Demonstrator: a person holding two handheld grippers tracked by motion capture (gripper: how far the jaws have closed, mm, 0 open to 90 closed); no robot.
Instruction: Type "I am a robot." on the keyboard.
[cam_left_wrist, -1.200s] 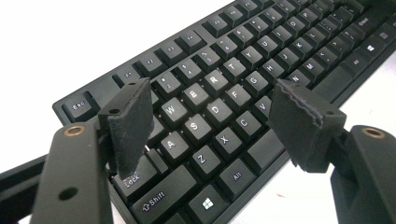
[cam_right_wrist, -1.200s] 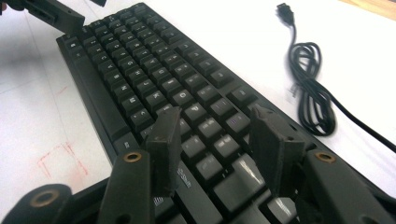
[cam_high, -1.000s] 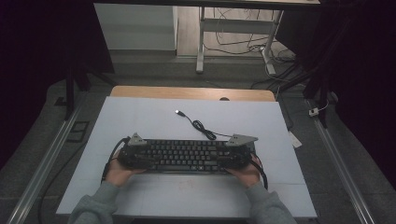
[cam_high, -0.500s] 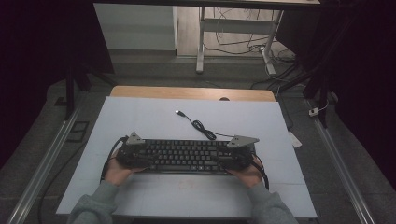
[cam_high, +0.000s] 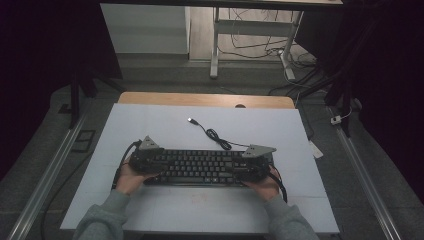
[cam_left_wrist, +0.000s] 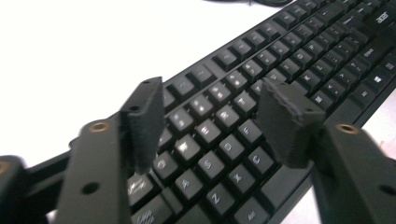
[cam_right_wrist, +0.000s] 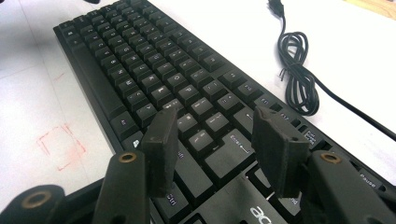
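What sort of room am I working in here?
Probably a lab or test workspace: a white table holding just a keyboard, dark curtains at the sides, and loose cables under a desk behind.

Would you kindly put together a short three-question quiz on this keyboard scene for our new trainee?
1. True or false: the keyboard lies on the white table with its long side running across, from the person's left to right.
2. Which gripper hovers over the end of the keyboard with the A, S and Z keys: (a) the left gripper or (b) the right gripper?
3. Where does the USB plug of the coiled cable lie?

Key
1. True.
2. (a) the left gripper; its fingers stand apart above those keys.
3. On the table beyond the keyboard, plugged into nothing.
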